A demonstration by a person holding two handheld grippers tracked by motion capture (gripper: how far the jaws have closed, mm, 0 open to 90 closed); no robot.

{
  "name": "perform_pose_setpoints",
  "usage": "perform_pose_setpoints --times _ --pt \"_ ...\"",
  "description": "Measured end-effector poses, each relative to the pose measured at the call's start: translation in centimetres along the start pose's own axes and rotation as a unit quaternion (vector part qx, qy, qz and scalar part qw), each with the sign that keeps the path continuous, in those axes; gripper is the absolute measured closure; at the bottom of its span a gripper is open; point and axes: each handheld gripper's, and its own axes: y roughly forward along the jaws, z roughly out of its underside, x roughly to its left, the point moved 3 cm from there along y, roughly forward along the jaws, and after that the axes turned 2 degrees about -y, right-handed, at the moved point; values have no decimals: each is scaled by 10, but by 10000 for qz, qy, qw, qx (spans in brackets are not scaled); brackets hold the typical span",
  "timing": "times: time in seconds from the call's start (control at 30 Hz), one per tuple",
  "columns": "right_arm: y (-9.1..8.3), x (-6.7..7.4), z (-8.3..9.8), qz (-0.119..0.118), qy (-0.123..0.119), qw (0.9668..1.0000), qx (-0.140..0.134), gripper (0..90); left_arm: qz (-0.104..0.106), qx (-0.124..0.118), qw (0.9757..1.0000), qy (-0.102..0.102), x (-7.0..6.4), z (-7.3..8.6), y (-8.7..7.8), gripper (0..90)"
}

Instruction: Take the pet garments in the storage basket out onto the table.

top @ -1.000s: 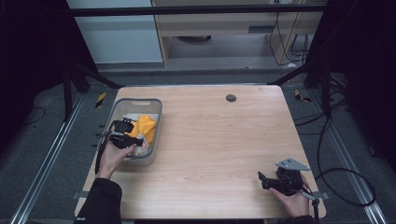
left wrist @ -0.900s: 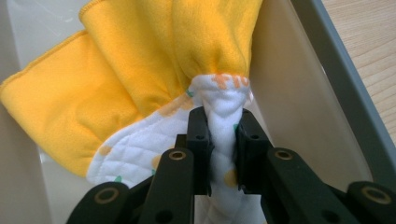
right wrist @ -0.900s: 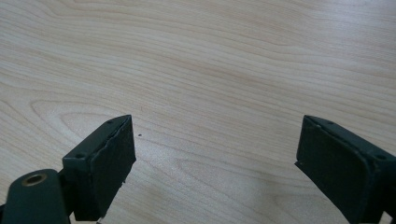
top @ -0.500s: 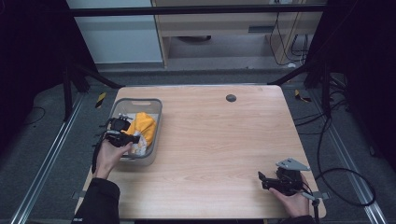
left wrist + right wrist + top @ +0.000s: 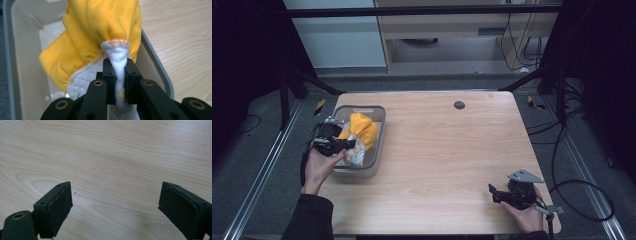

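Grippers: two, the left gripper and the right gripper
Hands: two, the left hand and the right hand
Bins: one grey bin
Cloths: one yellow-and-white cloth
Tables: one wooden table
Dark round marks on the table: one

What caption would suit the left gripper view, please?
Left tool clamps a bunched yellow-and-white cloth above the grey bin.
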Motion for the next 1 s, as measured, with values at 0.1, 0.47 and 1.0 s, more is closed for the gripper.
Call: perform_pose_setpoints --times 0.1,0.47,1.0 --pt "0 0 0 7 -23 10000 -6 115 -2 -70 10000 64 -2 -2 -8 821" --pt "0 0 0 -4 8 10000 -1 115 37 -219 9992 327 -12 -8 -35 821" --pt "0 -1 0 7 -16 10000 -39 115 301 -362 9962 726 -41 -17 -68 820"
